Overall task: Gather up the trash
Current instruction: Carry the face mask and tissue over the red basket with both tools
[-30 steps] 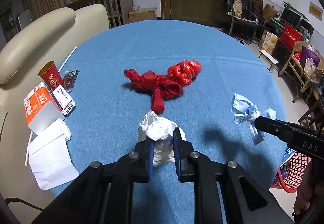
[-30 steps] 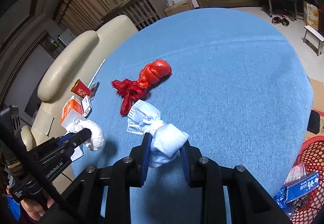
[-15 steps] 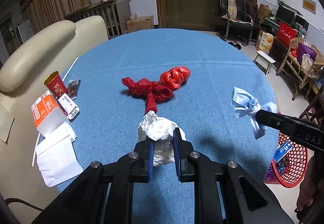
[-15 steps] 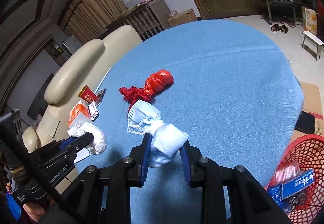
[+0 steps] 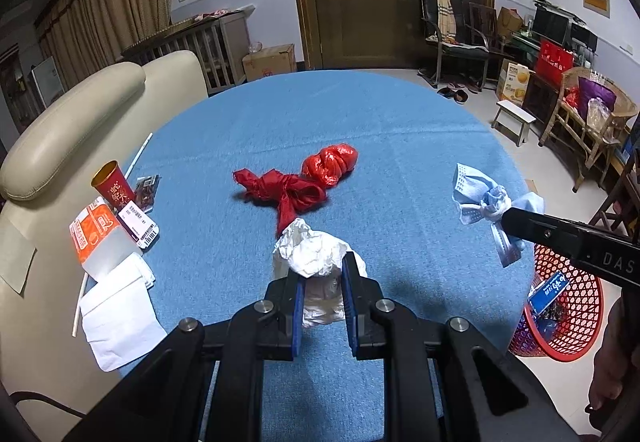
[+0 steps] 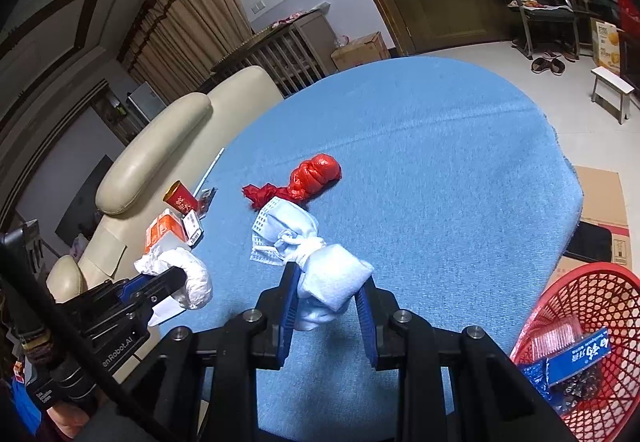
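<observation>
My left gripper (image 5: pixel 322 274) is shut on a crumpled white paper wad (image 5: pixel 312 254), held above the blue table (image 5: pixel 360 114). My right gripper (image 6: pixel 328 284) is shut on a knotted light-blue face mask bundle (image 6: pixel 320 270), also lifted off the table. Each gripper shows in the other's view: the right gripper (image 5: pixel 516 222) with the mask (image 5: pixel 480 198), and the left gripper (image 6: pixel 180 278) with the wad (image 6: pixel 192 278). Red knotted plastic bags (image 5: pixel 304 182) (image 6: pixel 308 178) lie mid-table. A red mesh basket (image 5: pixel 560 310) (image 6: pixel 592 342) stands on the floor at the right, with wrappers inside.
At the table's left edge sit a red paper cup (image 5: pixel 114 186), an orange and white carton (image 5: pixel 96 238), a barcoded pack (image 5: pixel 138 224), a white paper bag (image 5: pixel 118 318) and a straw (image 5: pixel 138 154). A cream sofa (image 5: pixel 80 114) borders the left. Flattened cardboard (image 6: pixel 604 202) lies on the floor.
Both grippers have risen and pulled back from the table with their loads still held. The red basket has come further into both views.
</observation>
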`<move>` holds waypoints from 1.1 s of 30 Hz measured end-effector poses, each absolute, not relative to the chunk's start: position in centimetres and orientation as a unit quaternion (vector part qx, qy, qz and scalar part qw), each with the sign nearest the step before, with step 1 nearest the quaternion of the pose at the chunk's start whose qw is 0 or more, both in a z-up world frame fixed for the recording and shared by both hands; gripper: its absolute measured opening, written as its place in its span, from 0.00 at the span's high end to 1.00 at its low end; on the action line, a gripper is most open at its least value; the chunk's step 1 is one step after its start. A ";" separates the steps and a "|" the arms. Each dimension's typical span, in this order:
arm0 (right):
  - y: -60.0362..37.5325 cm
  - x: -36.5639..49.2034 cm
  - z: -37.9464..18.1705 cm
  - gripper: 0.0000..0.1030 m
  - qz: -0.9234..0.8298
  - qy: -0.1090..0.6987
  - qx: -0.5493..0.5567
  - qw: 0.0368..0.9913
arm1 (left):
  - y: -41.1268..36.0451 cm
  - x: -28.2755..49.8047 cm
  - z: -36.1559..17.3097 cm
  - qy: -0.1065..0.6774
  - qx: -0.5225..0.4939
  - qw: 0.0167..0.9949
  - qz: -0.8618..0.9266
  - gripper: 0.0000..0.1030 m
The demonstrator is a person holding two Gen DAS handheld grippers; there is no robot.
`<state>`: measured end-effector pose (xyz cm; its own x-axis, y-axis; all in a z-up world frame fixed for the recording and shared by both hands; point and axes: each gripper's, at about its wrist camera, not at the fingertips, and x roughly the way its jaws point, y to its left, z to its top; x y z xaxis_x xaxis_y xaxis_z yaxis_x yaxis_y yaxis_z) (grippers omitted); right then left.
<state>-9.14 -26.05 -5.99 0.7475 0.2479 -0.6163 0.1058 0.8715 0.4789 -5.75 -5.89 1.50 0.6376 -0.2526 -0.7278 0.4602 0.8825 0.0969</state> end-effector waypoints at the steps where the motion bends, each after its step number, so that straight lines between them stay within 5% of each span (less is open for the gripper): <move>1: -26.0 -9.2 -5.9 0.71 0.039 0.352 0.250 0.901 | -5.9 -5.8 1.6 0.376 0.138 0.894 -0.200 0.82; 33: -28.2 -11.1 -6.1 0.71 0.032 0.336 0.279 0.899 | -8.6 -7.7 2.0 0.364 0.170 0.890 -0.214 0.82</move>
<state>-11.14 -28.19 -6.11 0.7724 0.2443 -0.5862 0.1301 0.8426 0.5226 -7.68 -8.55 2.00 0.6428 -0.2575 -0.7215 0.5046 0.8509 0.1459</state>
